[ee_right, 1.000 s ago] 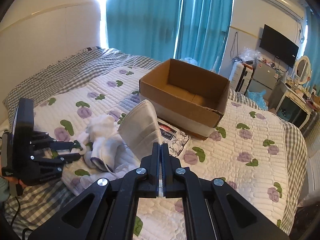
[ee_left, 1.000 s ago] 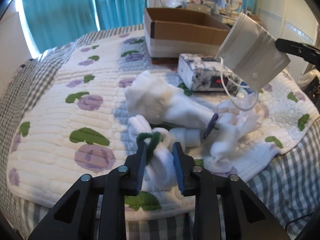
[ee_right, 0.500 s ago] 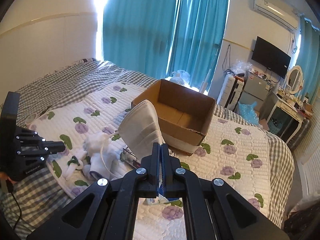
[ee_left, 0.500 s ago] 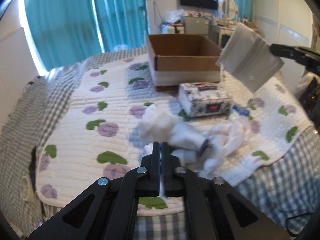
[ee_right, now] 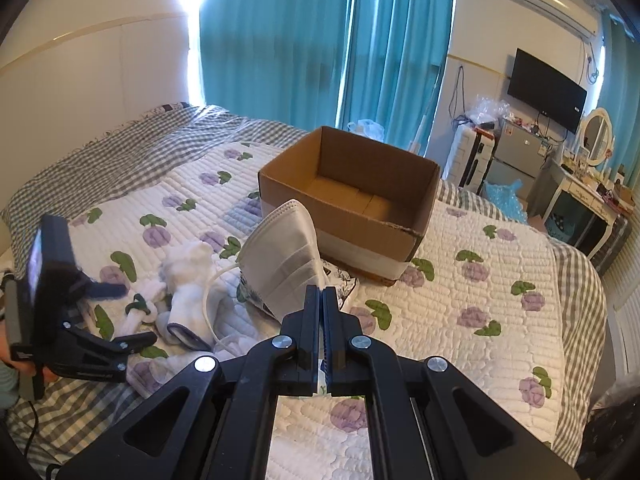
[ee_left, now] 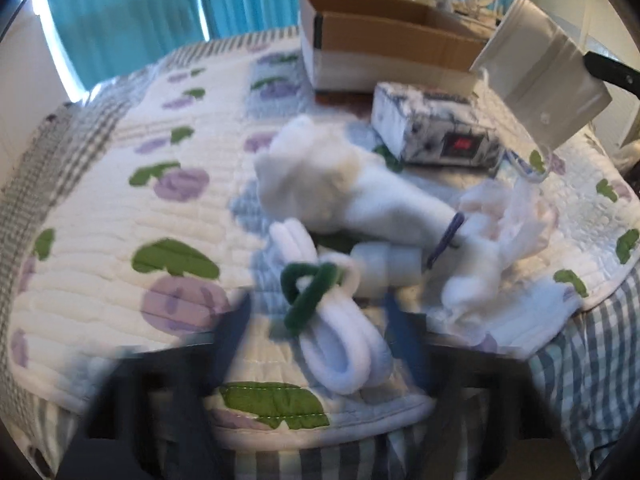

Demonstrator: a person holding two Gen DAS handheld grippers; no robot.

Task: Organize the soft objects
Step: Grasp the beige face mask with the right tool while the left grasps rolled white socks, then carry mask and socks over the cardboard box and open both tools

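Note:
My right gripper (ee_right: pixel 322 294) is shut on a white face mask (ee_right: pixel 286 248) and holds it in the air in front of the open cardboard box (ee_right: pixel 352 196); the mask also shows in the left wrist view (ee_left: pixel 540 92). My left gripper (ee_left: pixel 320 316) is open, its blurred fingers on either side of a white looped bundle tied with green pipe cleaner (ee_left: pixel 320 304) at the near edge of the bed. Behind it lies a pile of white soft items (ee_left: pixel 360 188), also seen in the right wrist view (ee_right: pixel 188 276).
A patterned tissue pack (ee_left: pixel 436 132) lies between the pile and the box (ee_left: pixel 384 44). The floral quilt (ee_right: pixel 480 300) covers the bed, with checked sheet at its edges. Teal curtains, a TV and a dresser stand behind.
My left gripper, shut and drawn back half a second ago, has opened and moved forward around the white bundle. My right gripper keeps hold of the mask, lowered slightly toward the box.

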